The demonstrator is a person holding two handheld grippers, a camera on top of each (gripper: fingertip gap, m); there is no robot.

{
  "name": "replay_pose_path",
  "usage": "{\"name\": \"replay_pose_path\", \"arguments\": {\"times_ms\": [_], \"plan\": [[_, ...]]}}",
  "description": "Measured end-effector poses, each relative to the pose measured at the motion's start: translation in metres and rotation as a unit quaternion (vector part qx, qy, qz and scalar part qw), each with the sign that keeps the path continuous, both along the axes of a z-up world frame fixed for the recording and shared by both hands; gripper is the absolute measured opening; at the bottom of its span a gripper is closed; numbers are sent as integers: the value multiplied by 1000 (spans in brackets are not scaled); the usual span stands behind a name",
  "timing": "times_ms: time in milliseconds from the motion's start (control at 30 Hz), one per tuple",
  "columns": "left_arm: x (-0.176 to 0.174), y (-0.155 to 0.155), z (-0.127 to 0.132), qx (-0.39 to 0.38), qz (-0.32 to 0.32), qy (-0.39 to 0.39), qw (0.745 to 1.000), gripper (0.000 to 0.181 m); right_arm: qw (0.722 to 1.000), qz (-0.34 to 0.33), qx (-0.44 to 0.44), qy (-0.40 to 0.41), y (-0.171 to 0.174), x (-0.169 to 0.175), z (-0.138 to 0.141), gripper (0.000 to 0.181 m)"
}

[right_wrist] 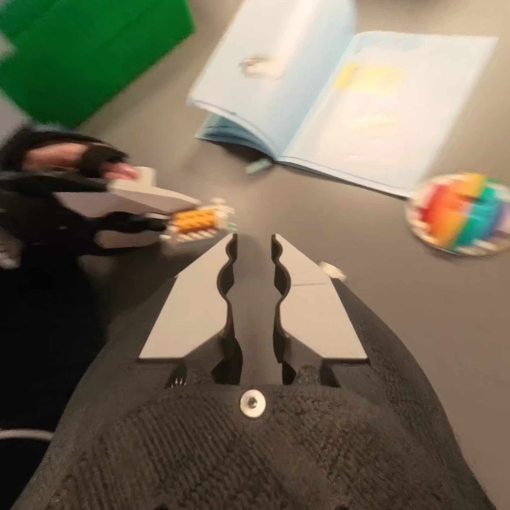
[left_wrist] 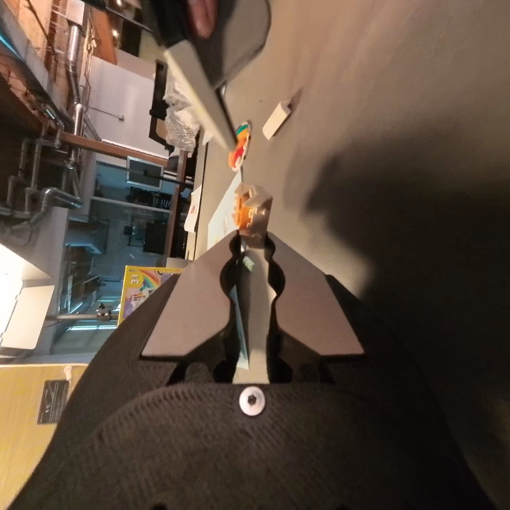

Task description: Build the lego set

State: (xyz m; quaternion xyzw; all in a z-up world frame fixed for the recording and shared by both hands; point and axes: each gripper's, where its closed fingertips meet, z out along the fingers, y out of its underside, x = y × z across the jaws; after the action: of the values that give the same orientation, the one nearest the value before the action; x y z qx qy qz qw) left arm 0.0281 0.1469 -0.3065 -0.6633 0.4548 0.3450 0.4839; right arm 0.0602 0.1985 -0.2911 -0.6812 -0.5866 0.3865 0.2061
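A grey table [right_wrist: 154, 116] is seen in both views, and everything else is laid out on it. At its far left in the right wrist view a large green box [right_wrist: 82, 52] is set, its edges smeared by motion blur. Beside it an open booklet [right_wrist: 345, 105] with pale blue pages is spread flat, one page arched upward near the spine. In the left wrist view, which is rolled onto its side, a yellow set box [left_wrist: 143, 292] with a rainbow picture is stood at the table's far edge.

The left gripper [right_wrist: 162, 223] is held by a gloved hand [right_wrist: 69, 162] and is seen from the side in the right wrist view. Its fingers are pressed onto a small lego build [left_wrist: 252, 212] of white and orange bricks, which is kept at the fingertips above the table. The right gripper [right_wrist: 254, 237] is pointed at the table just beside that build, and a clear gap is left between its fingers, with nothing held between them.

A round rainbow-coloured piece [right_wrist: 461, 215] is laid to the right of the booklet, apart from both grippers. A flat white brick [left_wrist: 277, 118] is seen beyond it in the left wrist view. A small pale green piece [right_wrist: 258, 165] is placed at the booklet's near edge, and what may be another small white piece [right_wrist: 332, 270] is half hidden behind the right gripper's right finger.
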Motion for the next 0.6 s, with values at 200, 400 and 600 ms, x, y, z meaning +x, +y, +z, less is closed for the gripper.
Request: {"name": "replay_pose_path", "arguments": {"times_ms": [200, 400, 600], "plan": [[-3, 3, 2, 8, 8, -5, 1000, 15, 985, -93, 126, -78, 42, 36, -20, 30], [-3, 2, 2, 11, 5, -13, 1000, 15, 985, -70, 120, -105, 38, 37, -35, 31], [-3, 2, 2, 10, 5, -23, 1000, 15, 940, -131, 267, -168, 85, 55, -41, 24]]}}
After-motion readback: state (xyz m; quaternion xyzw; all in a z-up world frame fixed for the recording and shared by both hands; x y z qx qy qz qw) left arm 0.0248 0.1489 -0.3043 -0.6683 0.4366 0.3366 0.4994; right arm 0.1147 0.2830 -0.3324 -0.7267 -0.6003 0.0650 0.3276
